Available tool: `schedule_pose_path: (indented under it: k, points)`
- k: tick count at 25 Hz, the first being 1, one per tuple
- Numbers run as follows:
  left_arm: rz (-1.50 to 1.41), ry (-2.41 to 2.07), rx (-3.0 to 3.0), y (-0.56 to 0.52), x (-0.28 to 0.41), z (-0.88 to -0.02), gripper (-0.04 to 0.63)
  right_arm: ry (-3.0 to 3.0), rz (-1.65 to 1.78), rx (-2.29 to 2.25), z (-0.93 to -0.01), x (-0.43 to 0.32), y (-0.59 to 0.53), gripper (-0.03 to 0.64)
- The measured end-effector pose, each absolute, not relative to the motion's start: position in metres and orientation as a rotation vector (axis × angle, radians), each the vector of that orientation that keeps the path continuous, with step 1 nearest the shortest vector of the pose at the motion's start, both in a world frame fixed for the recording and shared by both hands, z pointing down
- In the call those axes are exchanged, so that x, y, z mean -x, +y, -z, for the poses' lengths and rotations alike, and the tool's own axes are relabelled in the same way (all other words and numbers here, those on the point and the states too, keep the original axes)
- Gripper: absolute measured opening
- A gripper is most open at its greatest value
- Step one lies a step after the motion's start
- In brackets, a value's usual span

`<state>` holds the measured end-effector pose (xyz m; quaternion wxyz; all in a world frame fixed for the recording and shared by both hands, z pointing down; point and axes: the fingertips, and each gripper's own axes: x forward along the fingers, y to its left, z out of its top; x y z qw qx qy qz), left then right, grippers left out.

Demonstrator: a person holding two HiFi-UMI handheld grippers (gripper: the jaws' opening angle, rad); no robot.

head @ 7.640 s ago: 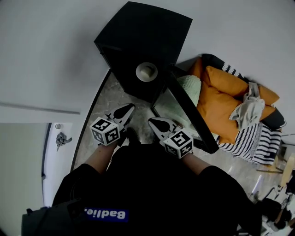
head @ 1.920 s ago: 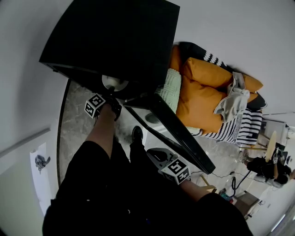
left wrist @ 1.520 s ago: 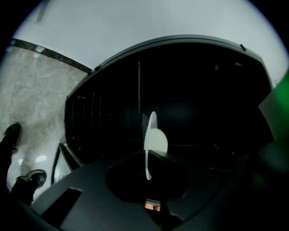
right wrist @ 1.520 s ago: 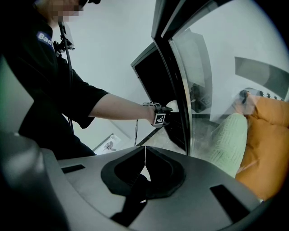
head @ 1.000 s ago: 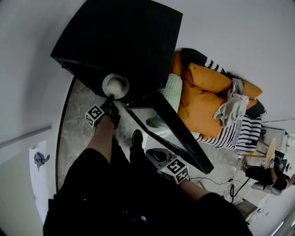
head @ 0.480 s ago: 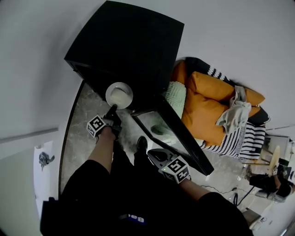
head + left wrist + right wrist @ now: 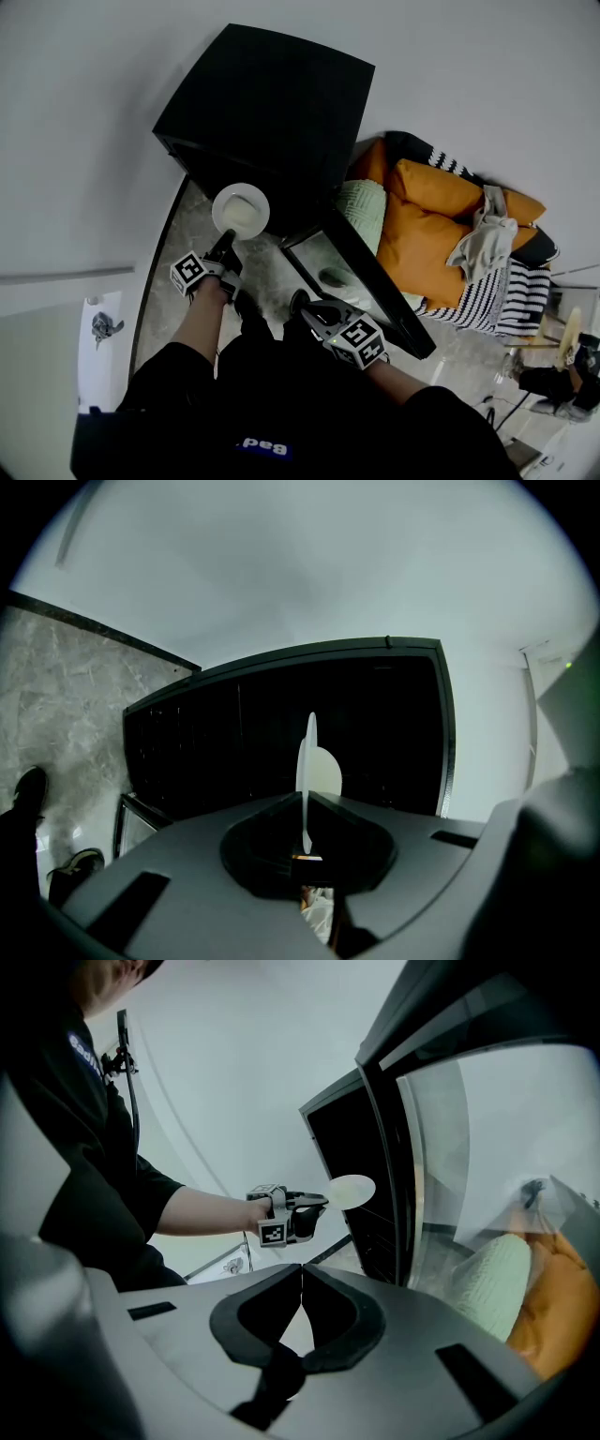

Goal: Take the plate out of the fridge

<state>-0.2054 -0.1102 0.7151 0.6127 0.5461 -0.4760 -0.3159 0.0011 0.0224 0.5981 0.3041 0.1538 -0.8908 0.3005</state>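
Note:
A small white plate [image 7: 241,210] is out in front of the black fridge [image 7: 272,103], held by its near rim in my left gripper [image 7: 227,241], which is shut on it. In the left gripper view the plate [image 7: 307,761] stands edge-on between the jaws of the left gripper [image 7: 306,799], with the dark fridge interior [image 7: 216,742] behind it. My right gripper [image 7: 300,303] hangs lower, near the open glass door [image 7: 361,272]; its jaws meet with nothing between them. The right gripper view shows the right gripper [image 7: 302,1267], the plate [image 7: 352,1189] and the left gripper [image 7: 317,1203] beside the fridge [image 7: 342,1143].
The fridge's glass door [image 7: 436,1147] stands open to the right. Behind it lie a pale green pillow [image 7: 364,204], orange cushions [image 7: 431,220] and striped fabric [image 7: 511,291]. The floor [image 7: 183,244] is grey marble, and a white wall [image 7: 84,112] runs along the left.
The left gripper has drawn the plate out of the fridge's dark opening and lifted it clear in front. The right gripper has hardly moved.

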Motion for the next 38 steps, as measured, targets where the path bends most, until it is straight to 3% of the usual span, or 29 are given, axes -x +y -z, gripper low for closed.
schedule_pose_path:
  k: [13, 38]
  points:
    - [0.782, -1.062, -1.289, -0.083, 0.217, -0.636, 0.017, -2.408, -0.739, -0.336, -0.591, 0.02, 0.017, 0.011]
    - [0.827, -0.909, -1.393, -0.048, 0.173, -0.479, 0.017, -2.453, -0.747, -0.325, -0.586, 0.043, 0.01, 0.011]
